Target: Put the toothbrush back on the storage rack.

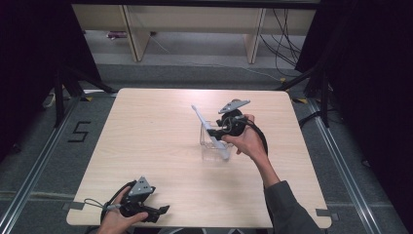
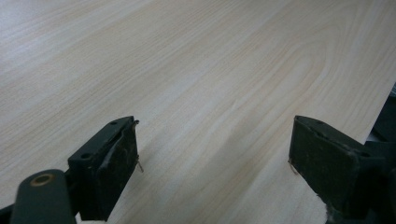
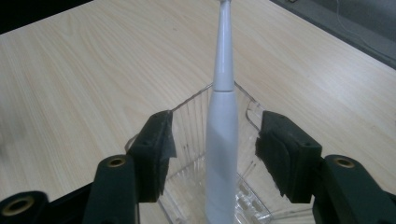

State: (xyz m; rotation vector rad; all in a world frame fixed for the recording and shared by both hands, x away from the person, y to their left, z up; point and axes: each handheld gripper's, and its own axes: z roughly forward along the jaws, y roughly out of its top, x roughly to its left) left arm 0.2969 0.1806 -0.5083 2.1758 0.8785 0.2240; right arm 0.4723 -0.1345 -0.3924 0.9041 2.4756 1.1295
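Right gripper (image 1: 220,130) at the clear plastic box (image 1: 214,145), a little right of the middle of the surface (image 1: 146,146); fingers (image 3: 154,154) released, standing apart on both sides of the white electric toothbrush (image 3: 222,140) with a gap at each pad, so nothing pressed. Toothbrush standing tilted inside the box, lower end on the ribbed bottom, thin neck leaning out over the far rim toward the back left; probably placed so because too long to lie flat inside, with the wall keeping it from rolling. Right gripper close above the near side of the box, seemingly after letting go, so the free way out looks up and back toward the person, away from the leaning neck.

Left gripper (image 1: 158,211) resting at the near left corner, well apart from the box; fingers (image 2: 109,168) also released, wide, only bare wood between them; likely parked there to leave space. Near edge just beside this gripper; much open room on the left half and at the far side.
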